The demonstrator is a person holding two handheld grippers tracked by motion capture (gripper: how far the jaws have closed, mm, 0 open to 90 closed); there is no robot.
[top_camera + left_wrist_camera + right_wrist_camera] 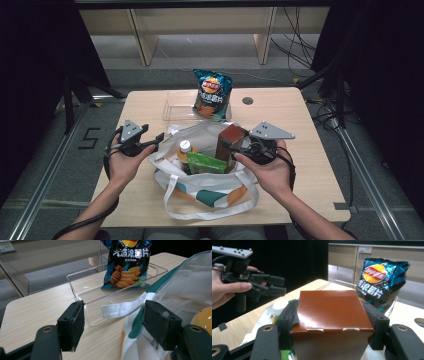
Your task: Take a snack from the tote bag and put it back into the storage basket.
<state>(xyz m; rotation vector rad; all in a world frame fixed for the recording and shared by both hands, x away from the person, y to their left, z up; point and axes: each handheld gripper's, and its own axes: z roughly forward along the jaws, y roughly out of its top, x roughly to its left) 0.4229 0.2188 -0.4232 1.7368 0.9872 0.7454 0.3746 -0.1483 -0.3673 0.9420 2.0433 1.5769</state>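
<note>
**Brown box gripped over the tote bag**

We have the brown box (332, 312) pinched between the jaws of the right gripper (243, 148), upright at the mouth of the tote bag (210, 190), likely so it clears the bottle (185, 149) and green packet (206, 164) inside. Our left gripper (150, 141) waits spread and empty beside the bag's strap (122, 310). Beyond, the chip bag (213, 95) stands in the clear tray (172, 107).

A lab: black curtains (30, 55), floor cables (300, 45), railed table (310, 165)
</note>
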